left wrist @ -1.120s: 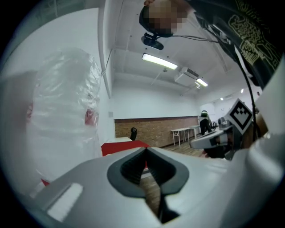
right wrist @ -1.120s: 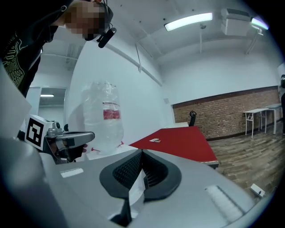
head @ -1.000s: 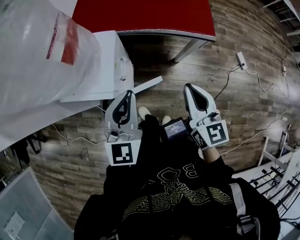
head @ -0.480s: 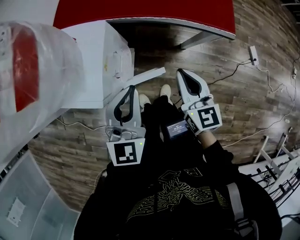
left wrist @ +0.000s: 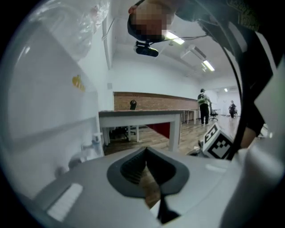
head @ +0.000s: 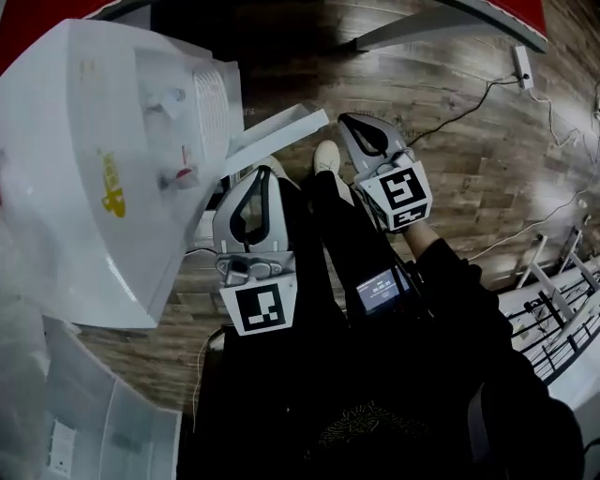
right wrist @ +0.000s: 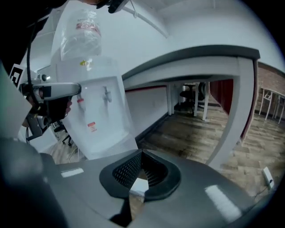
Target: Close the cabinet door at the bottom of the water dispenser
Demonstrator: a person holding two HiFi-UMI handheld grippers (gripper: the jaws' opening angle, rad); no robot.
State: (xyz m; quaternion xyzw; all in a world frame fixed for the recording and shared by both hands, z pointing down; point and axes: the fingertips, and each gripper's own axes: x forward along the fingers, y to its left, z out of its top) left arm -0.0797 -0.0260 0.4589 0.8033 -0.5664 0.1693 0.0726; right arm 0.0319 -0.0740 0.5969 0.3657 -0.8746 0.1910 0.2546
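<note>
The white water dispenser (head: 103, 178) fills the left of the head view, seen from above, its taps (head: 178, 173) facing right. At its base the white cabinet door (head: 281, 133) stands swung out over the wood floor. My left gripper (head: 259, 174) is shut on nothing, its tips over the door's hinged end. The right gripper (head: 345, 122) is also shut and empty, just beyond the door's free edge; I cannot tell whether it touches. The right gripper view looks at the dispenser's front (right wrist: 100, 111) and its bottle (right wrist: 82, 33) past its own tips (right wrist: 141, 152). The left gripper (left wrist: 146, 149) has the dispenser's wall (left wrist: 49, 111) at its left.
A red-topped table (head: 441, 19) on white legs stands beyond the dispenser. The person's legs and shoes (head: 325, 157) are between the grippers. A power strip (head: 522, 67) with cables lies on the floor at right. White racks (head: 562, 309) stand at the far right.
The head has leaned forward over the dispenser, which now fills the left. Both grippers have moved forward, and the right one has come close to the door's free edge.
</note>
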